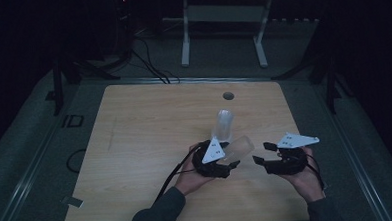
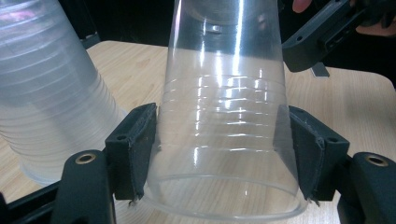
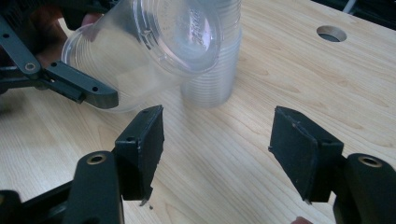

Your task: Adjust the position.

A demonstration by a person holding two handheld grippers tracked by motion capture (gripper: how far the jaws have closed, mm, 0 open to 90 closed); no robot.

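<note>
A single clear plastic cup (image 1: 240, 147) is held tilted above the wooden table (image 1: 150, 142), with my left gripper (image 1: 225, 162) shut on its wall near the rim. In the left gripper view both pads press the cup (image 2: 229, 130) from either side. A stack of clear plastic cups (image 1: 223, 125) stands upside down just behind it, seen as ribbed cups (image 2: 42, 102) to the left. My right gripper (image 1: 261, 153) stands open to the right of the held cup, its jaws apart with nothing between them (image 3: 217, 149). The held cup (image 3: 154, 42) shows its base toward that camera, in front of the stack (image 3: 212, 79).
A round cable hole (image 1: 228, 95) sits near the table's far edge, also seen as a hole (image 3: 331, 33). A white metal frame (image 1: 225, 19) and cables lie on the dark floor beyond. A small tag (image 1: 72, 201) hangs off the table's left front corner.
</note>
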